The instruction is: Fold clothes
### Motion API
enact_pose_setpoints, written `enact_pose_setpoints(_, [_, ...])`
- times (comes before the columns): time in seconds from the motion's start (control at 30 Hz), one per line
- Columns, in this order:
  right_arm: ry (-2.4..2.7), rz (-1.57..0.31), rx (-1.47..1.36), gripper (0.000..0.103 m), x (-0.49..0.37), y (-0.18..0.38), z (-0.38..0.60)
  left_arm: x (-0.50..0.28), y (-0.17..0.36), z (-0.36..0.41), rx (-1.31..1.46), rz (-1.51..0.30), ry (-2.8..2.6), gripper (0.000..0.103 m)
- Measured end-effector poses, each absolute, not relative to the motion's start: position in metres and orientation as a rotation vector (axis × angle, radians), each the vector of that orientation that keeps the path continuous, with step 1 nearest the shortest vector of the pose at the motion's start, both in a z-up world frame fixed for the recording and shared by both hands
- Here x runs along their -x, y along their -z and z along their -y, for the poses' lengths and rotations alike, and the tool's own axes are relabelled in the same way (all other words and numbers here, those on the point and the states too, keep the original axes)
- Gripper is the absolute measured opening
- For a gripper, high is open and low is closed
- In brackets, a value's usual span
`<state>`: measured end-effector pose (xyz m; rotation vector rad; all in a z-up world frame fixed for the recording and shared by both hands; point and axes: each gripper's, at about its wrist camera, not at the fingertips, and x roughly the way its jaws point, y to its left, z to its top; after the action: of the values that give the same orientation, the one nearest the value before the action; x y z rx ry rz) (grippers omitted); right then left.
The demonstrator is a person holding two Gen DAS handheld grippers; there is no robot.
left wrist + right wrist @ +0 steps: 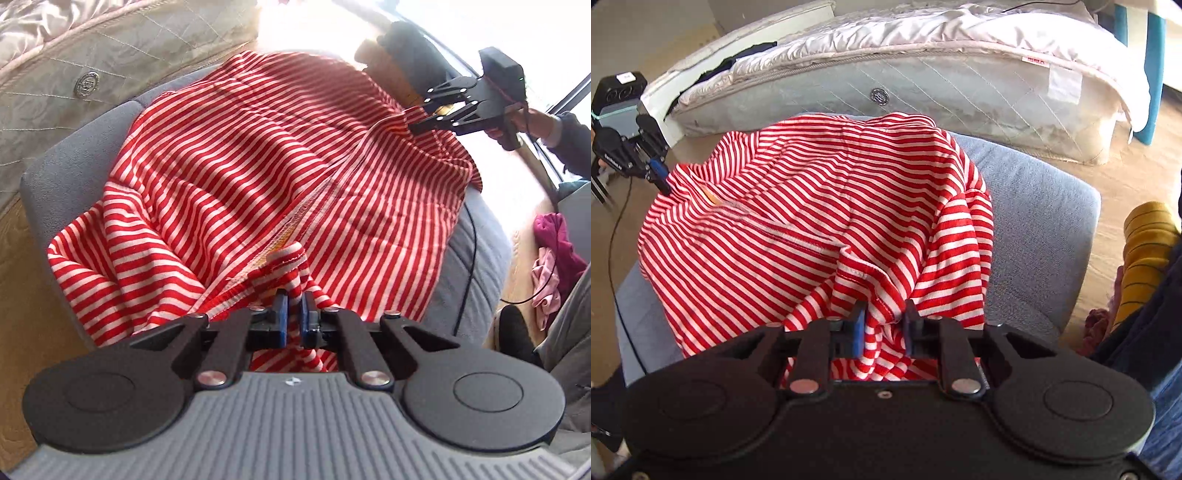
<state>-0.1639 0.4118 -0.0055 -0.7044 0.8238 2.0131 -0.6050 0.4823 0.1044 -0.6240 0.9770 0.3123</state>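
A bedroom in a home.

A quilted mattress [923, 85] with a silvery cover and a sewn-in label lies low on the pale wood floor [1108, 173]. Beside it stands a grey upholstered seat [1041, 221], and loose clothes lie about: a pink and magenta heap [554, 254], and a mustard striped garment [1141, 251].

The shirt [812, 206] was spread on the cushion [1034, 229], in front of the mattress [923, 74]. Its near edge was pinched by the right gripper [882, 332], its far left corner by the left gripper [659, 173]. Clothes [554, 258] were heaped on the floor beside the cushion.
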Motion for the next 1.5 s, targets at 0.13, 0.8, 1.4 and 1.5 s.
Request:
enact_pose_setpoints(0.13, [-2.208,-0.865,0.600,0.018,0.158,-0.028,-0.389,0.615,-0.121,-0.459,0.702,-0.869,-0.104,0.008])
enact_pose_setpoints(0.8, [-2.387,-0.831,1.257,0.017,0.232,-0.020,-0.244,0.601,-0.107,-0.383,0.513,-0.948,-0.115,0.011])
enact_pose_setpoints(1.4, [-2.430,-0.717,1.319,0.035,0.254,-0.031,-0.228,0.603,-0.094,-0.393,0.638,-0.959,-0.199,0.019])
enact_pose_setpoints(1.5, [-2.448,-0.718,1.205,0.037,0.256,-0.047,-0.237,0.605,-0.096,-0.395,0.648,-0.957,-0.217,0.019])
